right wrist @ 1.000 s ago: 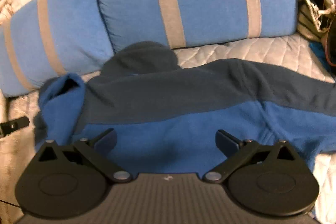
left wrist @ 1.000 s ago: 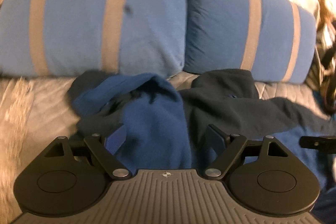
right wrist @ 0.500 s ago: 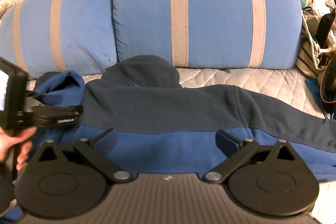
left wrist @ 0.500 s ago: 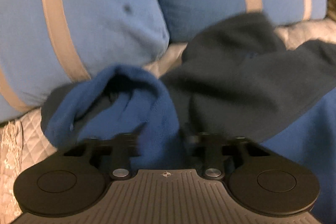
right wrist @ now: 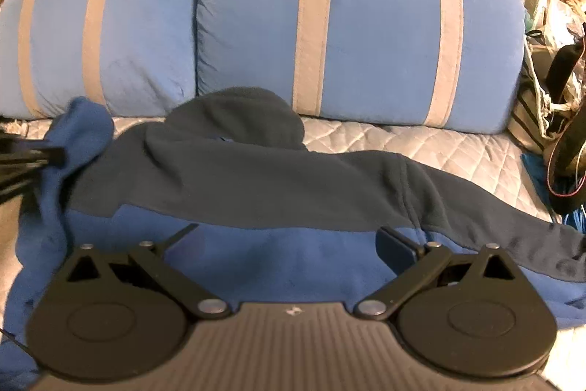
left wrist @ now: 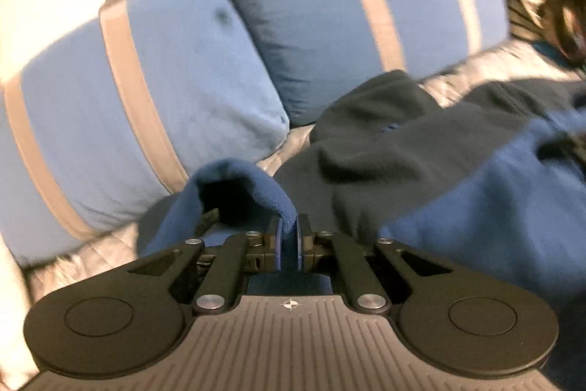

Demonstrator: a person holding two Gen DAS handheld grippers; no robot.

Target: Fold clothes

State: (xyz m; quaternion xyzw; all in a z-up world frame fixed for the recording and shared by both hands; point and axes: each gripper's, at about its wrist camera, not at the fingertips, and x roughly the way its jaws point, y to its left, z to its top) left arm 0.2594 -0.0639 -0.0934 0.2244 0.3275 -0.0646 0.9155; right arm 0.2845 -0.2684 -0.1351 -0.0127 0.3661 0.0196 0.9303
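Note:
A blue and dark navy fleece hoodie [right wrist: 256, 178] lies spread on a quilted bed cover, hood toward the pillows. My left gripper [left wrist: 288, 237] is shut on the blue sleeve cuff [left wrist: 238, 185] at the hoodie's left side and holds it raised. It shows at the left edge of the right wrist view [right wrist: 44, 156]. My right gripper [right wrist: 289, 237] is open and empty, hovering over the hoodie's blue lower body. The other sleeve [right wrist: 512, 218] lies stretched out to the right.
Two blue pillows with tan stripes [right wrist: 329, 24] [right wrist: 102, 39] stand along the back. The quilted grey cover [right wrist: 421, 149] shows to the right of the hood. Bags and cables [right wrist: 560, 120] crowd the right edge.
My left gripper has closed on the blue sleeve cuff and lifted it, swinging right. My right gripper has stayed open above the hoodie, drawing back slightly.

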